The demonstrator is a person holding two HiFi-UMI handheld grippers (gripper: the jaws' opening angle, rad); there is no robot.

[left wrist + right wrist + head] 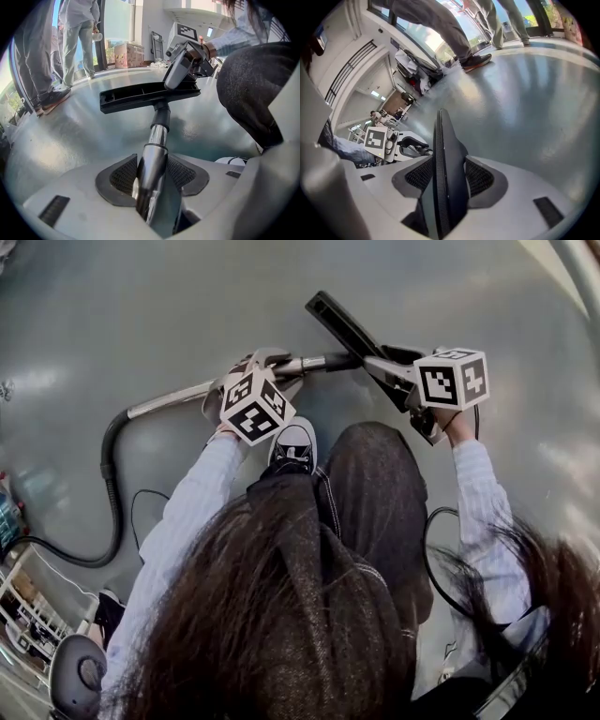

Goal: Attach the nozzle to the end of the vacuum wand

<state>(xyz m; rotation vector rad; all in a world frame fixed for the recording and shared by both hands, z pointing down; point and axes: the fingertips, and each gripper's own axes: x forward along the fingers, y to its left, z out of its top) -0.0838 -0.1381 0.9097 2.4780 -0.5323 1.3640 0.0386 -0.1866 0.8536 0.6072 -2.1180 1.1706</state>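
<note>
- The left claw (270, 362) sits left of centre in the upper half of the head view; it is clamped on the chrome wand (173, 399), gripping the tube from both sides.
- The right claw (386, 367) is at the upper right of that view; it is clamped on the black nozzle (339, 324), which stands edge-on inside it in the right gripper view.
- In the left gripper view the nozzle lies across the upper middle, above the grey floor (187, 296); its neck meets the wand's end.
- A black hose (111, 488) curves from the wand's other end down the left side of the head view.
</note>
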